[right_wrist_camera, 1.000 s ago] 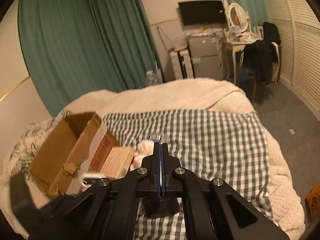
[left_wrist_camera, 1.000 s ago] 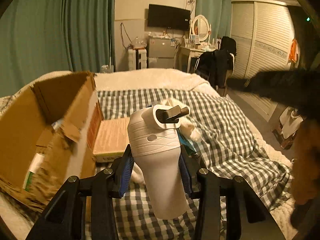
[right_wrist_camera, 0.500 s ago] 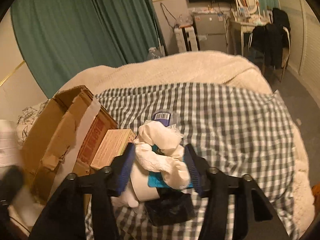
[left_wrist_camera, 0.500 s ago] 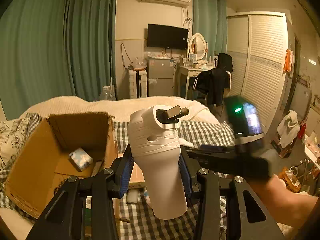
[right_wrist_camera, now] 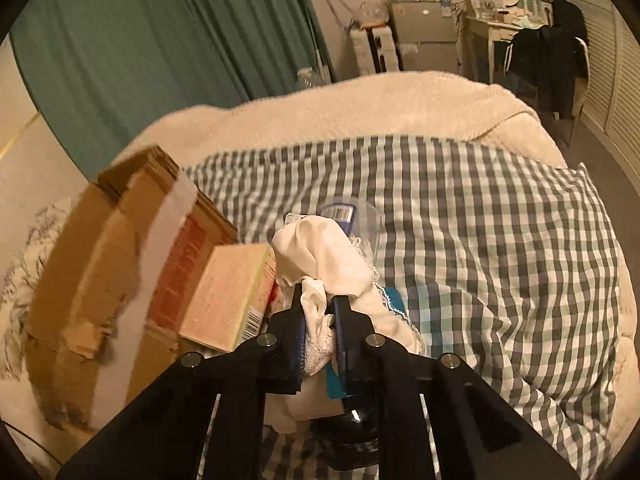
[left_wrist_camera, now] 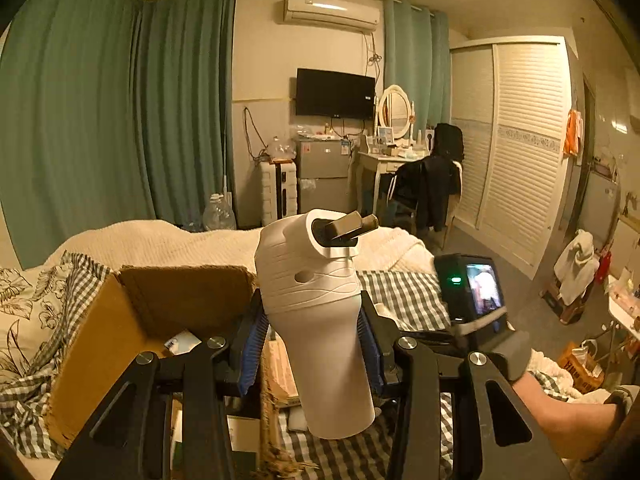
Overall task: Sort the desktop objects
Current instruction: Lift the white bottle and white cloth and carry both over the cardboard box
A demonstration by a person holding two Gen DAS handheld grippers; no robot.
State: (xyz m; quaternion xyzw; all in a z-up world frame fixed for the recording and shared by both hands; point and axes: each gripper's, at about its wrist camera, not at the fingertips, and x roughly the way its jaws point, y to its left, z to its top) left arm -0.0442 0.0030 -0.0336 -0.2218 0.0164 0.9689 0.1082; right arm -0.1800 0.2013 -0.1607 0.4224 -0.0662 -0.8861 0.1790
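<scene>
We see a small packet (left_wrist_camera: 182,342) in the cardboard box (left_wrist_camera: 100,344) at lower left. Our left tool (left_wrist_camera: 312,350) squeezes the white bottle (left_wrist_camera: 316,320). Our right tool (right_wrist_camera: 318,312) has just closed, pinching the white cloth (right_wrist_camera: 320,260) at frame centre on the bed (right_wrist_camera: 500,220).

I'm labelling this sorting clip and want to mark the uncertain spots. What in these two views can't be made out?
- Left wrist view: most of the cardboard box interior, hidden by its near wall and the left gripper holding the white bottle.
- Right wrist view: what lies under the white cloth pinched in the right gripper; only a blue edge shows.
- Right wrist view: the barcode item behind the cloth, mostly covered, label too small.
</scene>
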